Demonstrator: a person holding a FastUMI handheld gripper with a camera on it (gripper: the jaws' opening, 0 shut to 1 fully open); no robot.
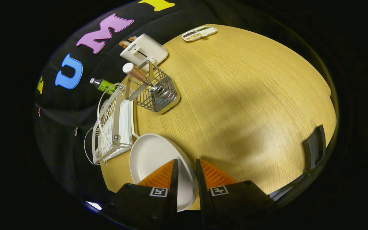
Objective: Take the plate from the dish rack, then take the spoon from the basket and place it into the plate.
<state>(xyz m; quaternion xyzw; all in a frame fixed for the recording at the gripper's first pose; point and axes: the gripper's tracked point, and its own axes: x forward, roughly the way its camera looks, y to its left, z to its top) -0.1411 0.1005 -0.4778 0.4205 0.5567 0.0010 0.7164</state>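
A: Gripper view first. What are the fingers (pixel 186 172) doing?

B: They are drawn close together with the rim of the plate (pixel 152 156) in the narrow gap between them. One finger lies over the plate's face, the other sits on the outer side of the rim. It looks like a pinch on the rim, both sides pressing.

A: And the plate itself?

B: White, round, tilted on edge, so its face turns away toward the rack (pixel 112 127). It is just beside the rack's near end, at the near edge of the counter (pixel 251 95). Whether its lower rim touches the counter, I cannot tell; the fingers hide that part.

A: The rack?

B: A pale wire rack with a white tray under it, at the counter's edge next to the black cloth wall. Its slots look bare from here.

A: Where is the spoon?

B: Beyond the rack stands a wire basket (pixel 157 92) on the counter. A spoon (pixel 137 74) leans in it, the thick pale handle with a reddish pattern sticking up and out over the rim. The bowl end is down inside, hard to make out.

A: Anything else?

B: Behind the basket, a white flat appliance (pixel 144 51) lying on the counter. A bottle (pixel 102 84) with a green label lies near the rack against the cloth. At the counter's far side, a small divided tray (pixel 199 33) with dark, green and pale fillings.
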